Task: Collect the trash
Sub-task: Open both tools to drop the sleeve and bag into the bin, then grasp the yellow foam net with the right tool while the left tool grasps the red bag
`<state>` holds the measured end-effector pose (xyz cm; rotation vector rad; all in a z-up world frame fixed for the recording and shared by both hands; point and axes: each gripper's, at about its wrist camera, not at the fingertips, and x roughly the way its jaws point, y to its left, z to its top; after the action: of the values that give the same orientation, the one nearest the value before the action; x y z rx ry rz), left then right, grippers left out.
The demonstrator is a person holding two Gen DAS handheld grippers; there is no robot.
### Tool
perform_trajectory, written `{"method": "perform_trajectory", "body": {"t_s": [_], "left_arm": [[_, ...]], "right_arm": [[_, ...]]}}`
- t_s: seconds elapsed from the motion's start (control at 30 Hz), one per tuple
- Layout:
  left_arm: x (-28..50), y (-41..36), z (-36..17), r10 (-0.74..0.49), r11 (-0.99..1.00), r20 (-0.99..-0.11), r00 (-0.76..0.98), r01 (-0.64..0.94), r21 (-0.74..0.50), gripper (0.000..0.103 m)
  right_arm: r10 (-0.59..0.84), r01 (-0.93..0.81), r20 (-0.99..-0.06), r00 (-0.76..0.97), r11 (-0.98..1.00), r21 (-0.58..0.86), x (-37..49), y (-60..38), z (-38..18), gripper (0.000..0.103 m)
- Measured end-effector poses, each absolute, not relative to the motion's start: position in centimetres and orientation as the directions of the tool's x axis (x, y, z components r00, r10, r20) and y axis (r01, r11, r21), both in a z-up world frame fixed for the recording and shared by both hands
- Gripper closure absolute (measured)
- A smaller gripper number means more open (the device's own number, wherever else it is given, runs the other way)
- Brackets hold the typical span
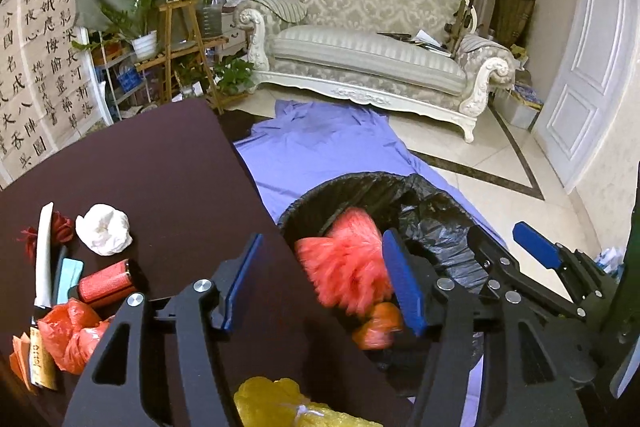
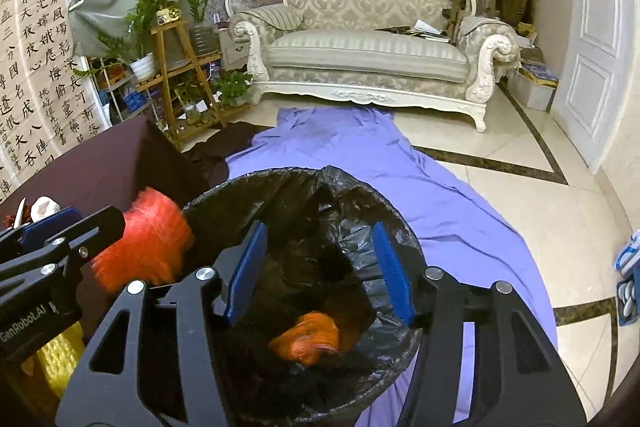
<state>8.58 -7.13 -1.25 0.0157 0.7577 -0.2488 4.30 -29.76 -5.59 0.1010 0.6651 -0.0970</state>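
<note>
At the far left of the dark worktop (image 1: 160, 163) lies a heap of trash: a white strip (image 1: 43, 255), a crumpled white paper ball (image 1: 105, 229), a red roll (image 1: 106, 283) and a red plastic bag (image 1: 74, 337) in front of it. A yellow mesh bag (image 1: 276, 403) sits at the near edge, under the left gripper (image 1: 324, 287).

The left gripper reaches over the worktop's right edge with its jaws parted; the left pad is above the worktop, the right pad above the bin (image 1: 436, 227). A red mesh bundle (image 1: 348, 259) is blurred between the pads. It seems loose, though whether the right pad touches it cannot be told.

The bin stands on the floor just beside the worktop, on a purple cloth (image 1: 328, 143), and is lined with a black bag. An orange bag (image 2: 306, 337) lies at its bottom.

The right gripper (image 2: 320, 275) hangs over the bin's mouth, jaws parted, with nothing between them, the orange bag below them.

Behind stands a pale sofa (image 2: 368, 55), with potted plants (image 2: 188, 7) on a wooden shelf to its left.
</note>
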Motion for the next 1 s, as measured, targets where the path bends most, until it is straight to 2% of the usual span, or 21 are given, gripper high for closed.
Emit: {"method": "perform_trajectory", "body": {"t_s": [0.43,0.83,1.0], "left_arm": [[8.0,-5.2,-1.0,-0.203,0.976,-0.690,0.695,0.197,-0.089,0.040],[5.1,-0.4,0.4,-0.170,0.985,-0.661,0.731,0.136,-0.104,0.040],[3.7,2.5,1.0,-0.125,0.992,-0.652,0.748,0.080,-0.099,0.037]], "right_arm": [[-0.044,0.102,-0.627,0.778,0.993,0.057,2.2,-28.1,-5.6,0.047],[0.020,0.017,-0.614,0.789,0.998,0.054,-1.1,-24.8,-3.7,0.047],[0.064,-0.037,-0.604,0.794,0.998,0.057,-2.1,-22.8,-2.8,0.042]]}}
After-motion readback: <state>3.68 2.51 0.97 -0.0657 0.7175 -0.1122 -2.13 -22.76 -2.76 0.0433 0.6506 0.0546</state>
